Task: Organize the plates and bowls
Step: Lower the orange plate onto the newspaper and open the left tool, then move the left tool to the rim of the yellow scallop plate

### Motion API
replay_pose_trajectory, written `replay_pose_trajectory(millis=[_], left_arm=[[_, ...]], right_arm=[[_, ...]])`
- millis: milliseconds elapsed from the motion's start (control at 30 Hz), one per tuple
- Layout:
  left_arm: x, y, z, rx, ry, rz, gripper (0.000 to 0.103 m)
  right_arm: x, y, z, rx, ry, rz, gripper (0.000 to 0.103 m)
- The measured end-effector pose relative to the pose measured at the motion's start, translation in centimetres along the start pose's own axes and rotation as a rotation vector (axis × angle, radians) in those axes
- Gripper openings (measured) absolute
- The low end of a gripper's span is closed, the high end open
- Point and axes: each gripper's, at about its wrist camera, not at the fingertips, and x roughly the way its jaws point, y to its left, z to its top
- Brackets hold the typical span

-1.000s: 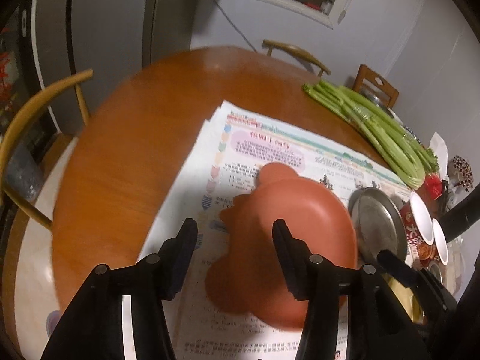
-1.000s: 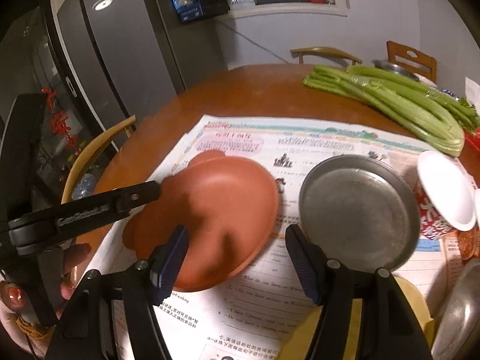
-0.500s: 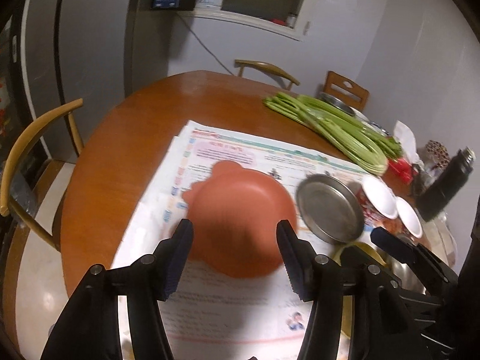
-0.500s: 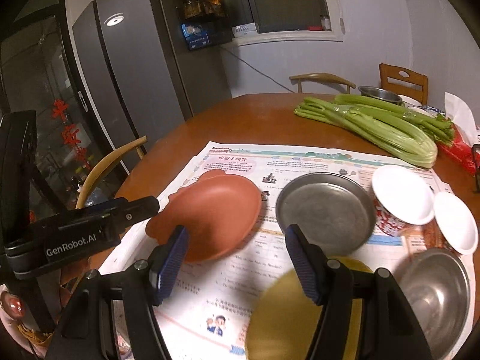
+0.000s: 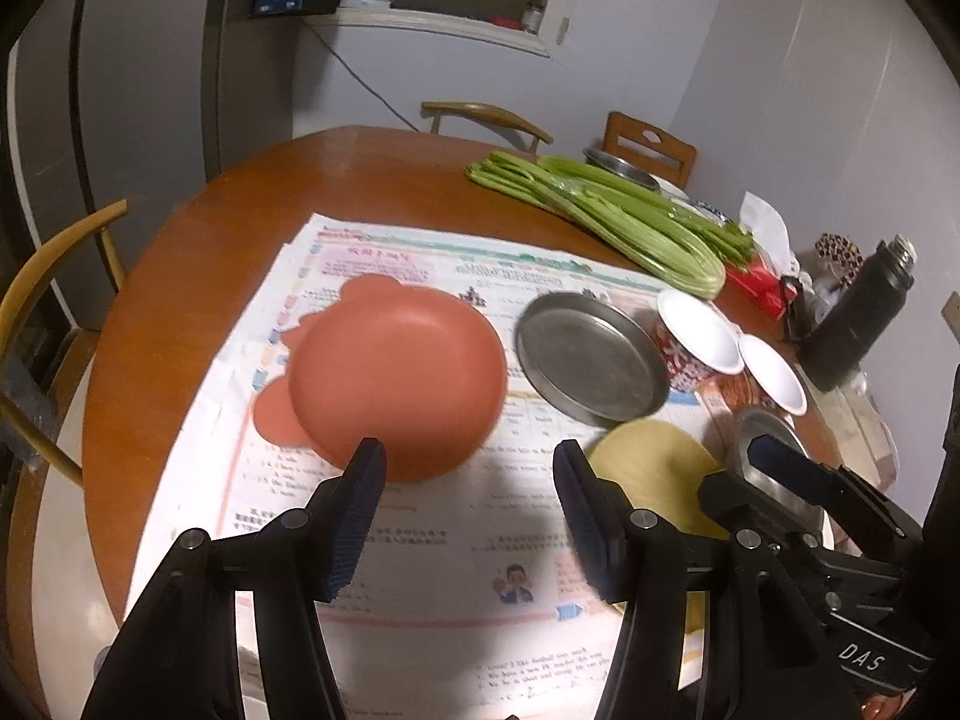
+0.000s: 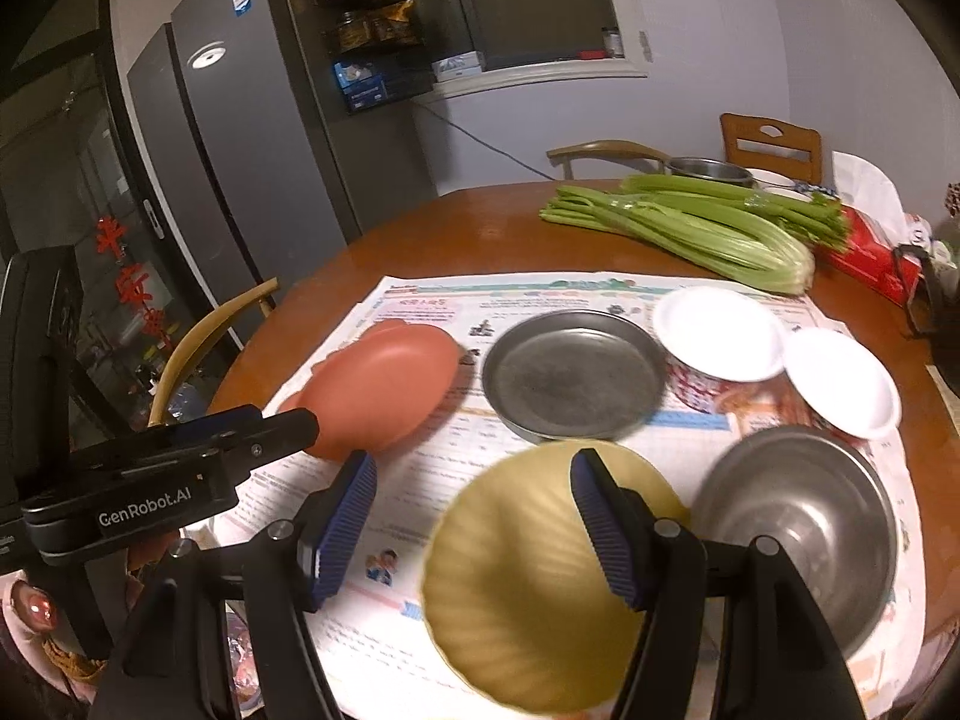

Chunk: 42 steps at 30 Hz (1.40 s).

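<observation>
Nearest, the right gripper (image 6: 474, 531) stands with jaws apart and empty above the yellow plate (image 6: 540, 588); the left gripper (image 5: 471, 510), likewise empty, hangs short of the terracotta bowl (image 5: 399, 384). Risk: crowded dishes on loose newspaper (image 5: 432, 564) may slide or knock together. Both grippers angle downward over the tabletop (image 5: 240, 204). Farther off lies the steel plate (image 6: 570, 372).

Left gripper (image 5: 468, 468) | pulled back from terracotta plate (image 5: 399, 381), now just beyond fingertips, jaws slightly wider and empty | Right gripper (image 6: 474, 489) | drawn back and up; yellow plate (image 6: 528, 588) now under its right finger, steel bowl (image 6: 798, 528) newly in view right of it
</observation>
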Motion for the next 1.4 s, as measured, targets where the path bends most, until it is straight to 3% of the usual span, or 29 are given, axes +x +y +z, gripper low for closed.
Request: replay_pose_trajectory(millis=[833, 1167, 1400], left_arm=[[1.9, -2.3, -3.1, 0.062, 0.106, -0.062, 0.06], [4.9, -3.8, -3.6, 0.083, 0.165, -0.078, 0.06], [6.7, -4.4, -3.5, 0.088, 0.18, -0.088, 0.06]], right_arm=[[-2.8, -3.3, -5.9, 0.027, 0.106, -0.068, 0.067], [-1.0, -5.7, -7.6, 0.119, 0.193, -0.088, 0.067], [0.4, -6.7, -7.7, 0.139, 0.201, -0.099, 0.067]])
